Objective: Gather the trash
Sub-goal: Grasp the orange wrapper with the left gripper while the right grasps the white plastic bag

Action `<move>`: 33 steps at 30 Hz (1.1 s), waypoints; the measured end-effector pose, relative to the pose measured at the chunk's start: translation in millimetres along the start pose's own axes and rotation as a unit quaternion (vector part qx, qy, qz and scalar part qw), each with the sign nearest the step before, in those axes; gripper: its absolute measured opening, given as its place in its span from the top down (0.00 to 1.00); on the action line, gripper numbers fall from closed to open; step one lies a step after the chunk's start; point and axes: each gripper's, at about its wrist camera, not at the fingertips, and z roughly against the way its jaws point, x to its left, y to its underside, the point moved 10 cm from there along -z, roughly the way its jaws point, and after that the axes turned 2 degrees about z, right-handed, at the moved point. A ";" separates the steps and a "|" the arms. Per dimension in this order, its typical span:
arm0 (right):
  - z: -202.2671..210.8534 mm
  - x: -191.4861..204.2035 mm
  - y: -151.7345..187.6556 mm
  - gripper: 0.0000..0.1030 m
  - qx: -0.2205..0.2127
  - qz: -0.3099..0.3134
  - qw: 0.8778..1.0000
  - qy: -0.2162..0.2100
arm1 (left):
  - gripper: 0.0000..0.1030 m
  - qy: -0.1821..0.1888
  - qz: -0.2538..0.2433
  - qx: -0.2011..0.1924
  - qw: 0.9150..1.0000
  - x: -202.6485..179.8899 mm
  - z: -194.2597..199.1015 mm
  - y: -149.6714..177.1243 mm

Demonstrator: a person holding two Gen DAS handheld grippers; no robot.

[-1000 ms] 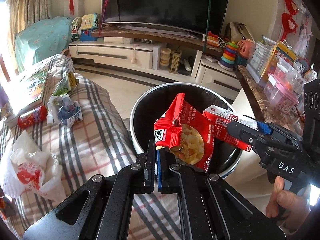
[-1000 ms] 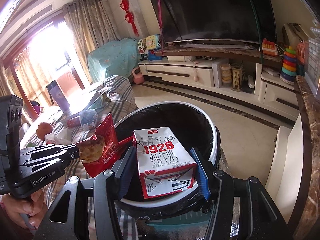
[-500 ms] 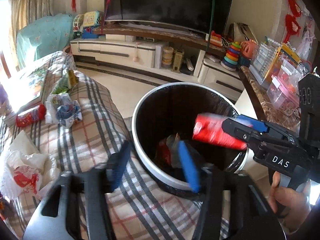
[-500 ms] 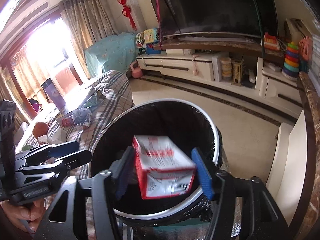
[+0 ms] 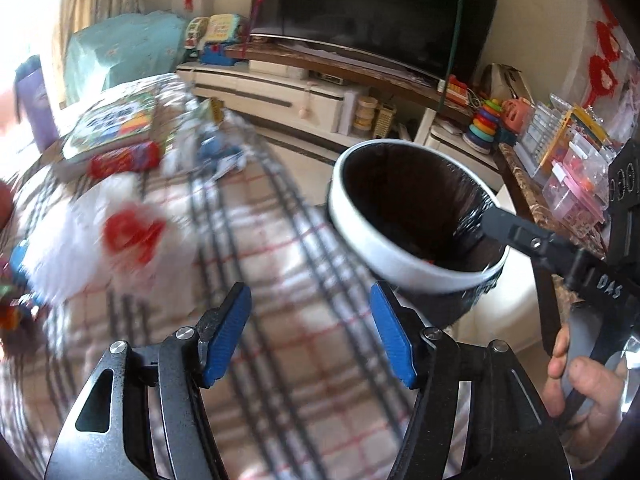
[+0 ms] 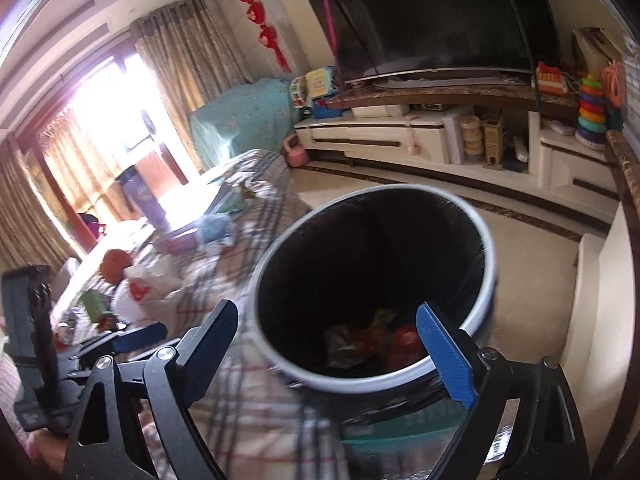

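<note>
A round trash bin with a white rim [image 5: 424,276] and black liner stands beside the plaid-covered sofa [image 5: 288,272]; it also shows in the right wrist view [image 6: 486,280]. Red and yellow wrappers [image 6: 380,340] lie at its bottom. My left gripper [image 5: 310,336] is open and empty over the plaid cover, left of the bin. My right gripper [image 6: 340,344] is open and empty above the bin's near rim; it shows at the right in the left wrist view [image 5: 520,236]. On the sofa lie a white bag with red print [image 5: 108,240], a red packet [image 5: 124,160] and crumpled blue-white wrappers [image 5: 216,148].
A picture book [image 5: 116,124] and a purple cup [image 5: 36,100] sit at the sofa's far end. A TV stand [image 6: 400,136] with a television runs along the far wall. A marble counter with plastic boxes [image 5: 576,168] stands right of the bin.
Both grippers opened and dropped the red snack bag and the milk carton into the bin. The left gripper then swung left, over the sofa.
</note>
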 end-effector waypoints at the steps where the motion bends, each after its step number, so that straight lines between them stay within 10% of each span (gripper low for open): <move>1: 0.4 4.9 2.2 0.09 0.000 0.001 1.000 -0.005 | 0.38 -0.005 0.002 -0.001 1.000 4.9 3.1 3.4; 33: -44.3 145.6 61.2 0.08 0.046 0.079 0.993 -0.071 | 0.36 -0.105 0.162 -0.017 0.981 183.2 76.5 82.3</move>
